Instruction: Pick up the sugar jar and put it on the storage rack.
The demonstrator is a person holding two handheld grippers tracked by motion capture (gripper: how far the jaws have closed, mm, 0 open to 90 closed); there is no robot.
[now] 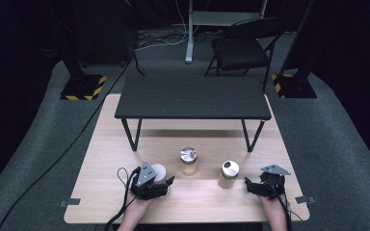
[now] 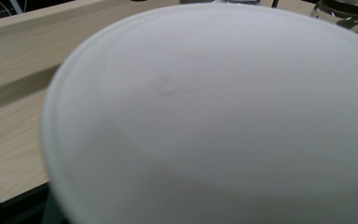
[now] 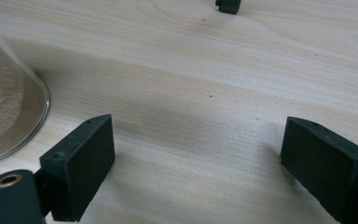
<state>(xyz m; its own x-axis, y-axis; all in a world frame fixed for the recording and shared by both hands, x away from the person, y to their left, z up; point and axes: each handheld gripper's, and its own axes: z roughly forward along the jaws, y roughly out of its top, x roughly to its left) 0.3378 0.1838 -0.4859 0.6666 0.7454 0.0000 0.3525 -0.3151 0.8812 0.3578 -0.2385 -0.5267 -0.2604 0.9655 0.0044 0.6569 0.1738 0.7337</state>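
Note:
A white round container (image 1: 158, 171) stands on the wooden table (image 1: 125, 202) at the front left. My left gripper (image 1: 164, 179) is shut on it, and its pale top (image 2: 214, 116) looms very close and blurred in the left gripper view. Two glass jars with metal lids hold sandy powder: one in the middle (image 1: 189, 161), one to its right (image 1: 229, 174). My right gripper (image 1: 249, 186) rests near the right jar, open, with bare wood between its jaws (image 3: 198, 140). That jar's base (image 3: 4, 102) sits just left of its left jaw.
A low black bench-like shelf (image 1: 192, 98) stands across the far half of the table. Beyond the table are a black folding chair (image 1: 243, 45), stand bases with yellow-black tape (image 1: 83, 87), and cables on grey carpet. Another jar (image 2: 349, 14) edges into the left gripper view.

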